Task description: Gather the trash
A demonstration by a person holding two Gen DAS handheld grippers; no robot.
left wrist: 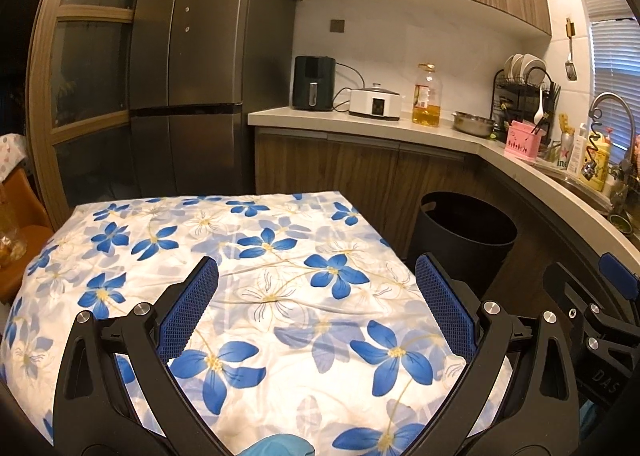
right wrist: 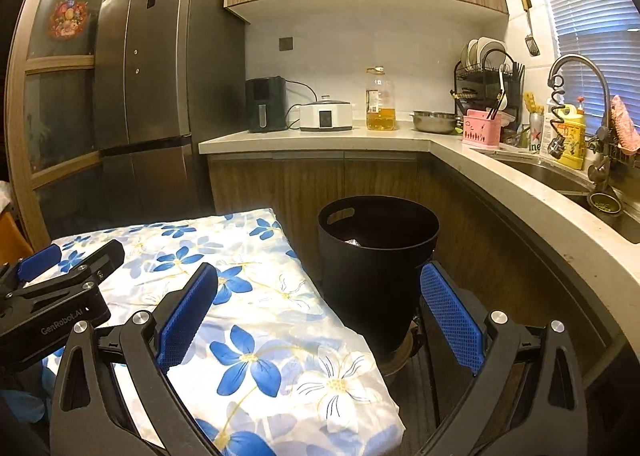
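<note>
Table (left wrist: 360, 416) under blue-flowered white cloth (left wrist: 240, 256), black bin (right wrist: 376, 256) beside.

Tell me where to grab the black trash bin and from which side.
Grip the black trash bin at its rim by the handle cutout, coming down from above: the top is open and upright, the wall thin enough for the open right gripper.

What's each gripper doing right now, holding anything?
Left gripper: open, empty, over the floral tablecloth.
Right gripper: open, empty, pointing toward the black bin.
</note>
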